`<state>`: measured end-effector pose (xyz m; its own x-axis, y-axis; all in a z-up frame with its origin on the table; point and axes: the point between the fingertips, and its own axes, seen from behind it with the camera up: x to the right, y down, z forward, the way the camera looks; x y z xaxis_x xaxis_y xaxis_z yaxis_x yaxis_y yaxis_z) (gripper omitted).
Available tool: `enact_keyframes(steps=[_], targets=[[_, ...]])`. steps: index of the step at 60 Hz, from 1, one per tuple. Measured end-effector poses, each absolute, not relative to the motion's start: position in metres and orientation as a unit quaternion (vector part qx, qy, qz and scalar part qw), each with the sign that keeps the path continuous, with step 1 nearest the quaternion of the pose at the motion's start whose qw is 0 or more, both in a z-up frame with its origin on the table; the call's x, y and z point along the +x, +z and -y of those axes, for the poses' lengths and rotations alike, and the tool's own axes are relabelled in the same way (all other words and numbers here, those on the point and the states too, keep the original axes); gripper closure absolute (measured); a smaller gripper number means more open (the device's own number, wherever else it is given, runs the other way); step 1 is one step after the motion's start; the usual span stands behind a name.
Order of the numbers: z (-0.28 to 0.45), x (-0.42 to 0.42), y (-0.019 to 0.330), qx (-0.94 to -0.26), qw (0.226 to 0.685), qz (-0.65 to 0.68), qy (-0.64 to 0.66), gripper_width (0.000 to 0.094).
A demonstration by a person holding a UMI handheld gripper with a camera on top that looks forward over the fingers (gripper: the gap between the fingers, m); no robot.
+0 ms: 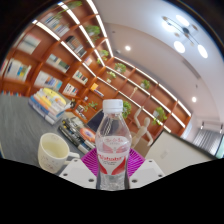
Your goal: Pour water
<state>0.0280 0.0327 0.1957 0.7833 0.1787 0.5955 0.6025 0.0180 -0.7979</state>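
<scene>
A clear plastic water bottle (113,140) with a white cap and a red-and-white label stands upright between my fingers. My gripper (113,160) is shut on the bottle, with the magenta pads (91,160) pressing on its lower body from both sides. A white cup (53,152) with its open mouth showing stands to the left of the bottle, just beyond my left finger and apart from it. The bottle's bottom is hidden behind my gripper.
Long bookshelves (60,55) run along the far wall, with ceiling lights (180,45) above. A stack of coloured books or boxes (47,102) lies beyond the cup. A pale tabletop (180,152) extends to the right.
</scene>
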Motion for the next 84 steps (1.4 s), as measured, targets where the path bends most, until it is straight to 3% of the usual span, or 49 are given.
enact_keyframes(steps=[11,24,34,39,47,53,55,67,84], targets=[[-0.038,0.029,0.158,-0.737,0.658,0.134,0.078,0.0584],[-0.044,0.04,0.107,-0.752,0.641,0.105,0.107,0.0575],[-0.043,0.041,0.11,-0.744,0.651,0.104,0.107,0.0584],[-0.044,0.041,0.11,-0.747,0.649,0.102,0.102,0.053],[-0.041,0.043,0.106,-0.76,0.635,0.1,0.093,0.0385],[-0.025,0.053,0.106,-0.773,0.624,0.085,0.08,0.0115],[-0.019,0.057,0.105,-0.774,0.624,0.081,0.075,0.008],[0.043,0.07,0.115,-0.778,0.625,0.053,0.045,0.0087],[0.097,0.076,0.163,-0.754,0.656,0.03,0.019,0.0083]])
